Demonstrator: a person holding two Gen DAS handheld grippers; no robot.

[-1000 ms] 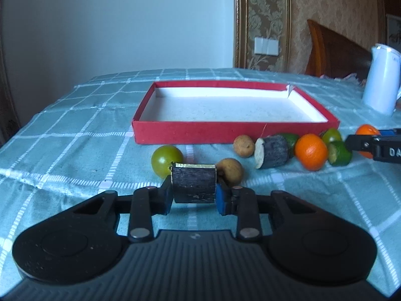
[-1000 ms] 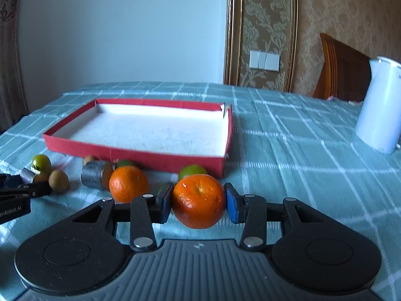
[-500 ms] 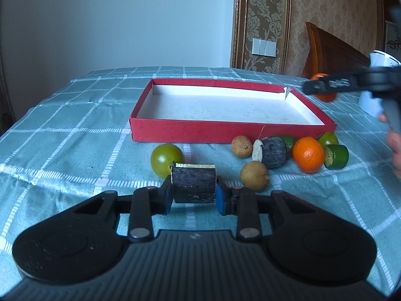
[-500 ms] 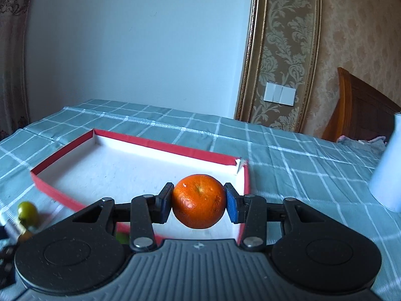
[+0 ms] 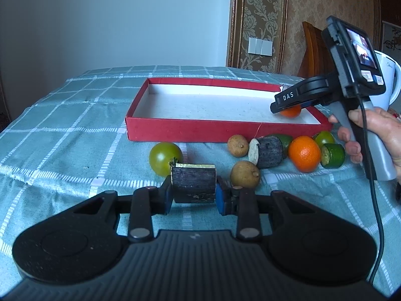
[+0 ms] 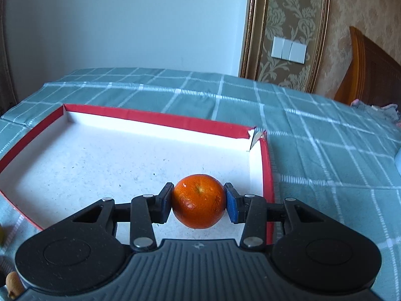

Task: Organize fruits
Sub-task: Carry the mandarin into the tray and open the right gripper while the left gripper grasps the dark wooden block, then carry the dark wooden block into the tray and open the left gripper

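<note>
Item 1: my left hand-held gripper (image 5: 193,197), low over the bench (image 5: 62,135), pads clamped on a dark cylinder chunk (image 5: 193,182) w/ a pale top face.

Item 2: my right hand-held gripper (image 6: 198,203), inside the red box (image 6: 160,118) near its right wall, pads clamped on an orange (image 6: 198,200). Can't tell whether the orange touches the white box floor. From the left cam, same gripper (image 5: 285,105) dips over the box's (image 5: 190,131) near-right corner, orange (image 5: 290,110) partly hidden under it; my right hand (image 5: 376,135) on the grey handle.

Item 3: loose fruit on the bench, all in front of the box's near wall:
- green tomato (image 5: 165,158), just behind the held chunk
- brown round fruit (image 5: 245,174), just right of the left gripper's blue pad
- 2nd brown round fruit (image 5: 237,145), nearer the box
- 2nd dark chunk (image 5: 267,151), lying on its side, pale cut end facing left
- loose orange (image 5: 304,153), right of that chunk
- green cut piece (image 5: 332,155), touching the loose orange's right side
- small green fruit (image 5: 324,138) behind those two

Item 4: white kettle (image 5: 389,80) at far right; checked teal cloth covers the bench.
</note>
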